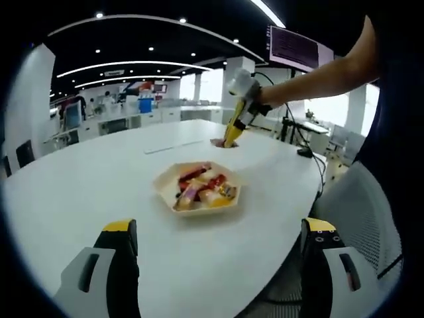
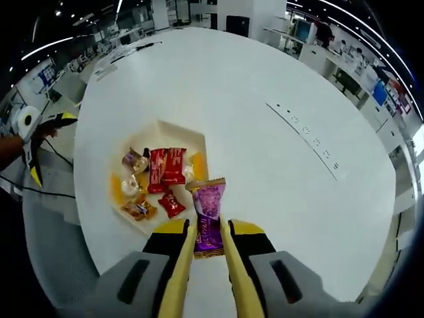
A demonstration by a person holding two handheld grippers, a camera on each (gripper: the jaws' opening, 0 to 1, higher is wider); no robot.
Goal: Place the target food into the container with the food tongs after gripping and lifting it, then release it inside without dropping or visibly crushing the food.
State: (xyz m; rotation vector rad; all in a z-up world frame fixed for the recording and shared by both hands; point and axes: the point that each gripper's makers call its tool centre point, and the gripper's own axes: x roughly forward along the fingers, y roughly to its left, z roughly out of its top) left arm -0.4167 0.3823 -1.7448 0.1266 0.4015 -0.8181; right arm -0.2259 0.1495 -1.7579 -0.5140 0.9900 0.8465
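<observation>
A pale hexagonal tray (image 1: 166, 184) (image 2: 171, 130) lies on the white round table and holds several wrapped snacks (image 1: 202, 185) (image 2: 165, 165). My right gripper (image 2: 209, 233) is shut on yellow food tongs (image 2: 176, 281), and their tips pinch a purple snack packet (image 2: 209, 215) at the tray's near edge. In the left gripper view the right gripper (image 1: 233, 126) comes in on a person's arm, with the packet (image 1: 222, 142) low over the table behind the tray. My left gripper (image 1: 220, 230) is open with nothing between its jaws, short of the tray. It also appears at the table's rim (image 2: 45, 142).
The table (image 2: 265, 86) drops off close behind the tray in the right gripper view, with a black cable (image 2: 40, 192) below. A row of flush sockets (image 2: 306, 136) crosses the tabletop. A mesh chair (image 1: 371, 212) stands by the table's right edge.
</observation>
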